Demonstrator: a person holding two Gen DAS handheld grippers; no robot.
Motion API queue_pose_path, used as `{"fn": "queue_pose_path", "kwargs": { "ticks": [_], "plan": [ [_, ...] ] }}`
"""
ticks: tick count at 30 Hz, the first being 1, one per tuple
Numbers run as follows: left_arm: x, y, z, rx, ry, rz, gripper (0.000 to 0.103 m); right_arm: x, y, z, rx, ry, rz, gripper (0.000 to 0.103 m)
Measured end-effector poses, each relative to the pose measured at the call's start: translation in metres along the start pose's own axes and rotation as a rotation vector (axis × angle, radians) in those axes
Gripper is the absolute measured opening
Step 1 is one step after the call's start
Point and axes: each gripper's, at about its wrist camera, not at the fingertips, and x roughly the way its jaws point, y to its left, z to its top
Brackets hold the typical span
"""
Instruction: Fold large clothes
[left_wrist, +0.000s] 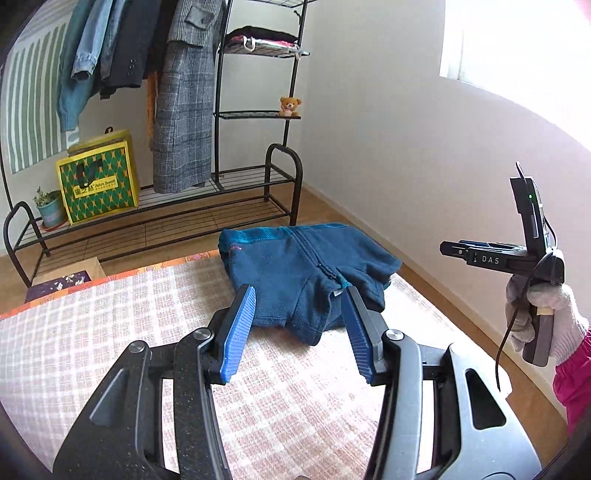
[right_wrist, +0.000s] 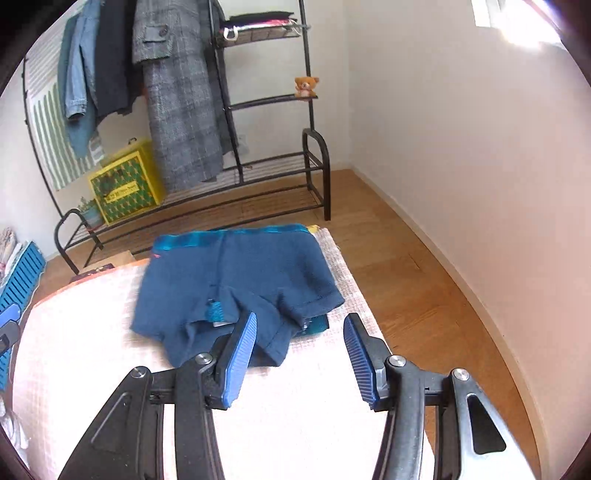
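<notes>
Fleece jacket (left_wrist: 306, 266) matt, fuzzy; tongs' pads (left_wrist: 238, 332) ribbed plastic (blue).

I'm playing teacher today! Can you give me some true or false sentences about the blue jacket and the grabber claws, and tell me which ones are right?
1. The blue fleece jacket lies folded on the checked cloth. True.
2. The left gripper is squeezing the jacket. False: its jaws are open with nothing between them, hanging above the jacket's near edge.
3. The right gripper is open and empty. True.
4. A teddy bear sits on the floor. False: it sits on a shelf of the black rack.
5. A grey checked coat hangs on the rack. True.
6. The jacket is red. False: it is dark blue with teal trim.
</notes>
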Motion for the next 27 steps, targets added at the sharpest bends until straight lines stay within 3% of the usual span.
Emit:
{"fn": "queue_pose_path", "kwargs": {
  "ticks": [2, 4, 8, 11, 14, 18, 24, 27],
  "plan": [
    [-0.035, -0.009, 0.001, 0.007, -0.029, -0.007, 0.053, -0.038, 0.013, -0.006, -0.011, -0.039, 0.011, 0.051],
    [-0.071, -0.014, -0.001, 0.001, -0.061, -0.015, 0.064, -0.073, 0.023, -0.014, -0.01, -0.068, 0.019, 0.052],
    [-0.134, -0.025, -0.012, 0.02, -0.105, -0.023, 0.068, -0.137, 0.038, -0.041, 0.006, -0.11, 0.069, 0.052],
    [-0.172, -0.029, -0.023, 0.019, -0.118, -0.034, 0.082, -0.174, 0.046, -0.061, 0.016, -0.134, 0.076, 0.054],
    [-0.204, -0.036, -0.034, 0.028, -0.139, -0.027, 0.084, -0.208, 0.05, -0.081, 0.044, -0.177, 0.063, 0.066],
    [-0.233, -0.042, -0.049, 0.035, -0.165, 0.007, 0.102, -0.243, 0.059, -0.104, 0.033, -0.198, 0.058, 0.072],
    [-0.259, -0.052, -0.07, 0.074, -0.175, 0.065, 0.103, -0.289, 0.077, -0.134, 0.024, -0.279, -0.025, 0.096],
    [-0.266, -0.051, -0.082, 0.056, -0.174, 0.071, 0.103, -0.302, 0.085, -0.148, 0.04, -0.287, -0.015, 0.103]
  ]
}}
